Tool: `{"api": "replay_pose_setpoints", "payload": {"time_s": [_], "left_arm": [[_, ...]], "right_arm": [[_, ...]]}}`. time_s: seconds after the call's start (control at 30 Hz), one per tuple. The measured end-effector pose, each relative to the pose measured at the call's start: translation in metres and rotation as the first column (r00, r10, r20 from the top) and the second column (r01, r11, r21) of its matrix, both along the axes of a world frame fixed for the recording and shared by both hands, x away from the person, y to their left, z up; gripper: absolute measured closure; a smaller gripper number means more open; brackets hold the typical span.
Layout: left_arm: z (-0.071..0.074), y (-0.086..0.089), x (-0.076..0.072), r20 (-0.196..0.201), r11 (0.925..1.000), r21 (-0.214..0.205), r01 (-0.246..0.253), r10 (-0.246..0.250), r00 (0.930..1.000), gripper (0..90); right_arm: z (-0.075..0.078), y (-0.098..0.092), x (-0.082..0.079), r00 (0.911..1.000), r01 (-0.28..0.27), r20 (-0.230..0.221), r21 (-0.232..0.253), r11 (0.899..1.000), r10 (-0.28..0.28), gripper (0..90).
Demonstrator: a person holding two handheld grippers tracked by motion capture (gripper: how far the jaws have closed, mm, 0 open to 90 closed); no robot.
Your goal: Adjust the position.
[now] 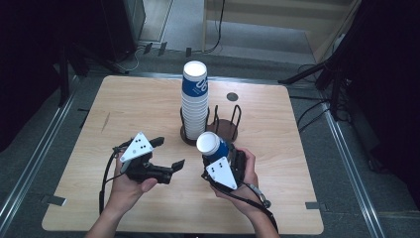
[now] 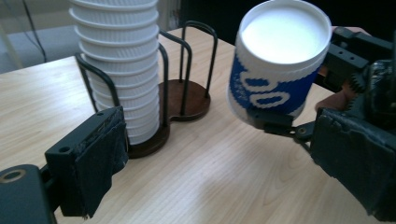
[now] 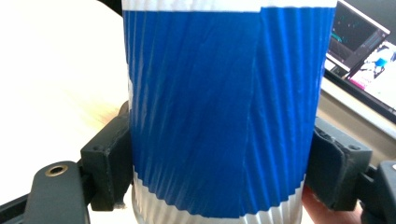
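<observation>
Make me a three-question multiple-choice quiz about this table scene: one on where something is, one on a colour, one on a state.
1. Where does the stack of paper cups stand?
A. In the left ring of the wire cup holder
B. On the floor
C. In a person's hand

2. What colour is the band on the single paper cup?
A. Red
B. Blue
C. Green

3. How is the right gripper?
A. Open and holding nothing
B. Lying on the table
C. Shut on the single paper cup

Answers: 1 A, the stack sits between the holder's left wires. 2 B, a blue band shows in the right gripper view. 3 C, both pads press the cup's sides.
</observation>
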State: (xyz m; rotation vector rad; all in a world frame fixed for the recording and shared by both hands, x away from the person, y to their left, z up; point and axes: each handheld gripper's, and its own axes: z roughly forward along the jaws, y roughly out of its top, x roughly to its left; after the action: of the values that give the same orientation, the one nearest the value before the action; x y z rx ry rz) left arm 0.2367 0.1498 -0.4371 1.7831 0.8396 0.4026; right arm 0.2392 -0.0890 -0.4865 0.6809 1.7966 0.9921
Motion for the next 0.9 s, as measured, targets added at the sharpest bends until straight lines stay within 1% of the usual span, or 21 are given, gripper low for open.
{"api": "replay_pose_setpoints", "payload": {"time_s": [0.17,0.3,0.6,0.83,0.9], "left_arm": [[-0.001,-0.005,-0.001,-0.002,0.9997,0.008,0.023,-0.023,0.9997,4.8],[-0.002,-0.007,-0.002,-0.003,0.9994,0.013,0.031,-0.031,0.9995,4.9],[-0.003,-0.012,-0.003,-0.001,0.9986,0.028,0.044,-0.044,0.999,6.3],[-0.004,-0.014,-0.004,0.0,0.9979,0.033,0.056,-0.056,0.9984,7.1],[-0.004,-0.015,-0.004,0.004,0.9976,0.034,0.061,-0.061,0.9981,8.4]], "right_arm": [[-0.005,0.006,-0.003,0.9994,-0.012,0.033,-0.058,0.998,0.014,20.1],[-0.007,0.01,-0.006,0.9984,-0.02,0.051,-0.091,0.996,0.024,20.1],[-0.01,0.018,-0.012,0.9937,-0.042,0.095,-0.17,0.984,0.059,20.1],[-0.01,0.024,-0.017,0.9894,-0.061,0.117,-0.21,0.976,0.086,20.1],[-0.011,0.025,-0.018,0.9887,-0.063,0.119,-0.22,0.973,0.091,20.1]]}}
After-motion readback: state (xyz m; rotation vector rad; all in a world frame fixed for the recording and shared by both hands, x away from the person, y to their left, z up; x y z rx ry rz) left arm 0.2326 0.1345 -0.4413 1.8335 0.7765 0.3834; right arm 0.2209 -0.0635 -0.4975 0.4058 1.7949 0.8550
